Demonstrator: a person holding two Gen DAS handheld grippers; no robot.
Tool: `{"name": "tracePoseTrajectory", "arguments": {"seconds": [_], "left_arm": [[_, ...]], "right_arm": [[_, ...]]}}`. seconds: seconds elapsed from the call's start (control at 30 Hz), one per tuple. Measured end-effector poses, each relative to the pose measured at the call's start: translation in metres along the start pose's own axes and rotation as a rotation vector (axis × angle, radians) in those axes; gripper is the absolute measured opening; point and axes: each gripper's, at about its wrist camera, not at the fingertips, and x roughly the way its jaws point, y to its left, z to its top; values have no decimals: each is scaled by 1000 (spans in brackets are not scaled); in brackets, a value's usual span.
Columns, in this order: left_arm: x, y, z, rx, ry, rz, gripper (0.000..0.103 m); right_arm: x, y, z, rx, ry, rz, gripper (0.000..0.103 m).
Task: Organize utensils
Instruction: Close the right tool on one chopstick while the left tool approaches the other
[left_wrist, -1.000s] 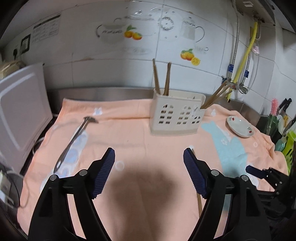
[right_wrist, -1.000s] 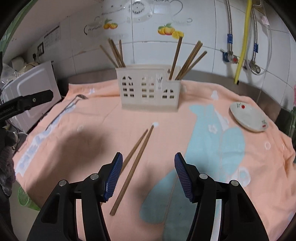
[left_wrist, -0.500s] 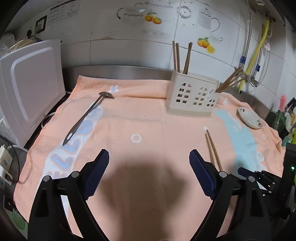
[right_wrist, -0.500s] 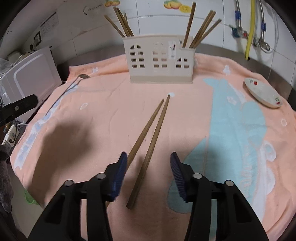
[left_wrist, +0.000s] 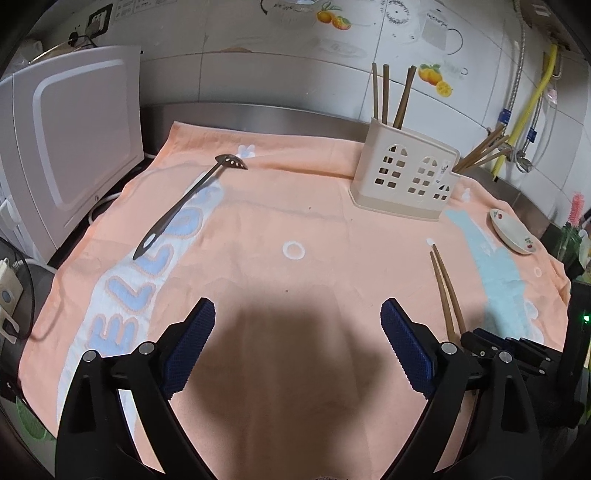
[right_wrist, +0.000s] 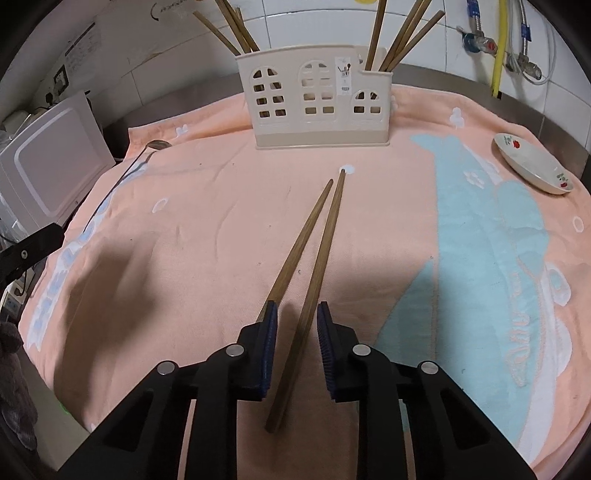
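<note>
Your right hand-held gripper (right_wrist: 295, 325) sits low over the towel (right_wrist: 192, 229), jaws narrowed around the near ends of the loose chopsticks (right_wrist: 314, 254). One stick runs between the blue pads (right_wrist: 271, 332); the other passes at or under the left pad. You cannot tell from this view whether the pads are actually pressing the wood. The sticks lie flat, tips pointing toward the utensil holder (right_wrist: 317, 99) and stopping short of it.

Your left hand-held gripper (left_wrist: 297, 349) is spread wide, holding nothing, hovering over bare towel (left_wrist: 295, 206) nearer you than the holder (left_wrist: 404, 177).

Left view only: the slotted ladle (left_wrist: 188, 201) in full, lying well left of the holder, bowl end toward the wall. The right view shows just its bowl (right_wrist: 157, 144) and a sliver of handle. The left view also shows the same loose chopsticks (left_wrist: 445, 290) in front of the holder and to its right, with the right gripper's body (left_wrist: 517, 350) at their near ends.

Both views: more chopsticks standing in the holder's two end compartments (right_wrist: 399, 37), and a small dish (right_wrist: 532, 162) on the towel right of the holder. A white appliance (left_wrist: 70, 140) stands off the towel, far left of the holder.
</note>
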Motion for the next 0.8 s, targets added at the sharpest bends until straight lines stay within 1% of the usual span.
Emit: {"name": "tracePoseTrajectory", "arguments": {"seconds": [0.23, 0.33, 0.43, 0.8], "left_arm": [[3, -1, -3, 4, 7, -3, 90], [4, -3, -4, 4, 12, -3, 90], [6, -5, -5, 7, 15, -5, 90], [7, -22, -13, 39, 34, -24, 90]], "right_arm": [[10, -2, 2, 18, 21, -14, 16], [12, 1, 2, 1, 20, -36, 14], [13, 1, 1, -5, 16, -52, 11], [5, -9, -2, 17, -5, -45, 7]]}}
